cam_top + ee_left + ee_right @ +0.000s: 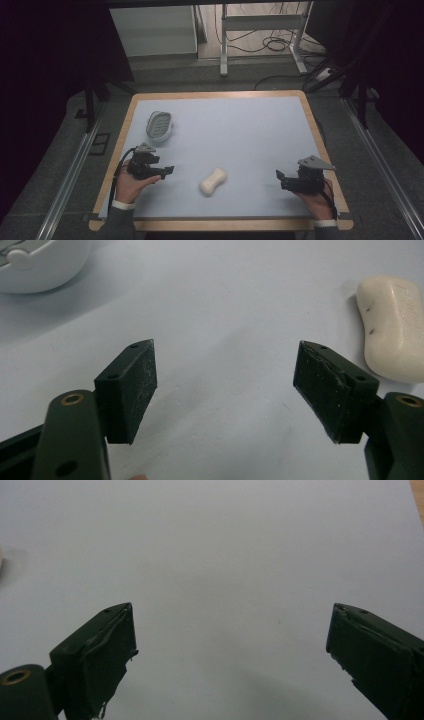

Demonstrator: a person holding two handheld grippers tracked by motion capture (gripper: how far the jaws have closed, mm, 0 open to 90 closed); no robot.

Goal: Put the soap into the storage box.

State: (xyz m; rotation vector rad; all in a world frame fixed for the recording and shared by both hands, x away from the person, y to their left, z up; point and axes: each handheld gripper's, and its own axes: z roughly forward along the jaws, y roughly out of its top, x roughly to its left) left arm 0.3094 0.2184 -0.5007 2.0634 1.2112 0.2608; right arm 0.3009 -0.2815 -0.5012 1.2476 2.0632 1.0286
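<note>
Both my grippers rest low on the blue mat (250, 130): left gripper (169, 171) and right gripper (280, 176) each spread wide, gripping nothing. Soap bar (213, 181) lies between them, nearer my left; soap dish (159, 125) sits farther back.

I see a pale blue mat (240, 135) covering my wood-edged desk (311, 112). Beyond the far edge, a white metal frame (260, 22) stands on the grey floor (210, 75), with black cables (272, 45) tangled around its legs.
</note>
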